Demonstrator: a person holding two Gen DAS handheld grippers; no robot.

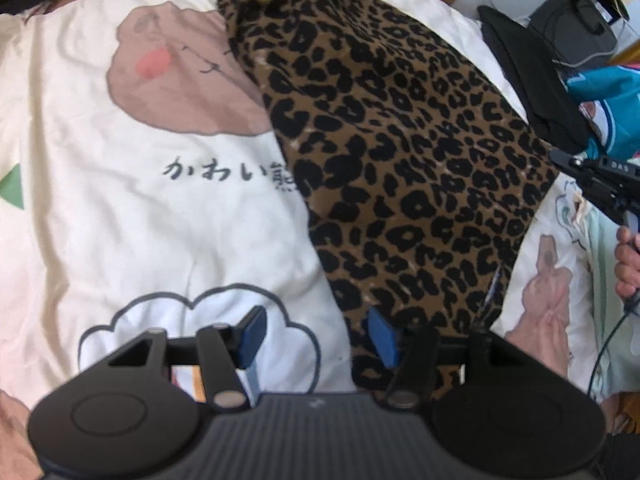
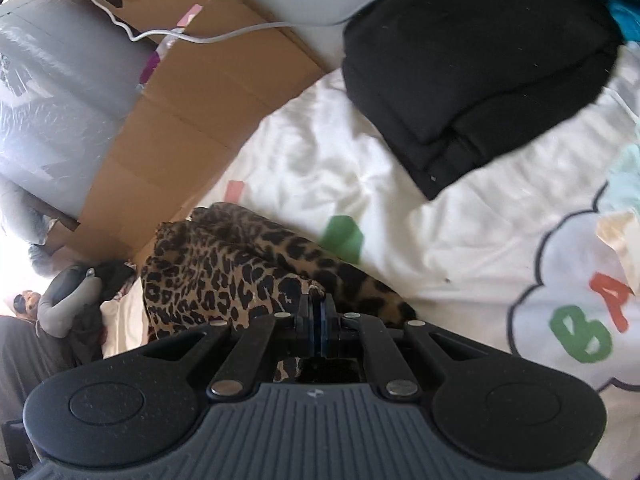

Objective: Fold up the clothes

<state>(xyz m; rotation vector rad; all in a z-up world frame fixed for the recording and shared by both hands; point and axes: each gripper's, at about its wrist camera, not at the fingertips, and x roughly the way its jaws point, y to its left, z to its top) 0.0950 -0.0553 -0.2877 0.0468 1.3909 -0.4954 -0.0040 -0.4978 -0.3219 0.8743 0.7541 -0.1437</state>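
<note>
On the bed, over a white cartoon-print duvet, lies the leopard-print garment. Off to the right there's a folded black garment and some teal clothing, with flattened cardboard and a white cable past the bed edge. Nothing sits on top of the leopard piece. From the left wrist view, it runs long from the far edge down toward the near right. Duvet shows Japanese script "かわい" and letters "BA". Left gripper is spread, one finger at the fabric's near edge. Right gripper is pressed together, pinching a fold of the leopard fabric.
</note>
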